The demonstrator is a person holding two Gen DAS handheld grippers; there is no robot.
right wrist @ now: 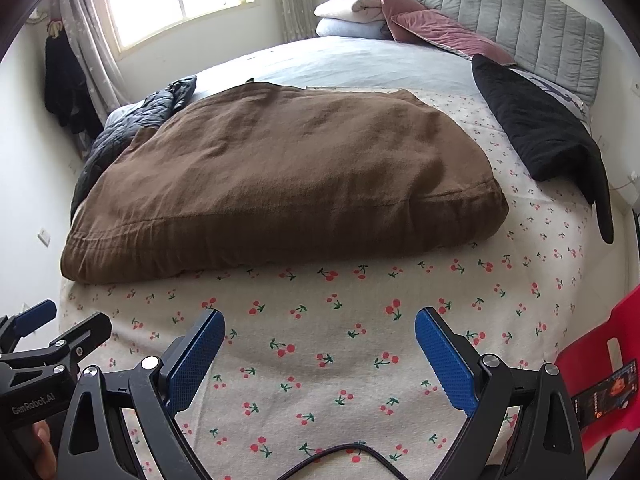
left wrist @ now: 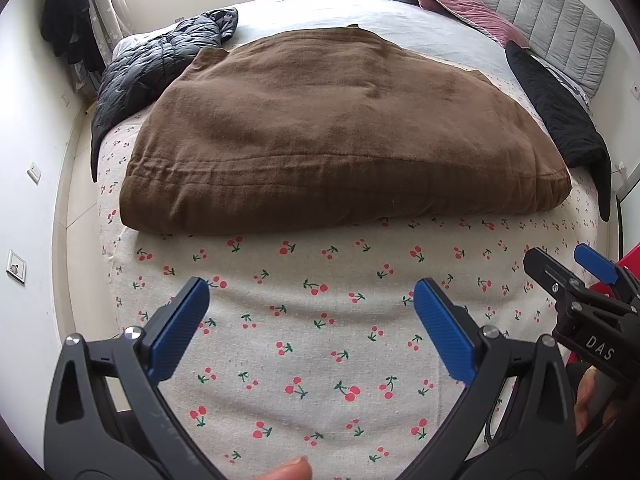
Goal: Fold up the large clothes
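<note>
Cherry-printed cotton covered the bed that filled both of your views, its near half bare under the tools. On it, just beyond the bare strip, lay the brown garment, the task's piece: a thick, roughly rectangular bundle with a stitched hem facing you, already folded by the look of it. A black garment lay near the headboard side, well apart from the brown one, and a dark quilted jacket touched the brown bundle's far left corner.

Your left hand-held gripper hung over the sheet with its blue pads spread wide and nothing between them. Your right hand-held gripper was just as wide and just as empty.

My reading is that you were between folds, or finished with this piece. If another fold was due, the next move called for both tools to reach the near hem, one toward each corner, and close on all layers at once.

Only the right view showed the window, the red chair and the phone propped against it. Only the left view showed your fingertip at the bottom edge.
</note>
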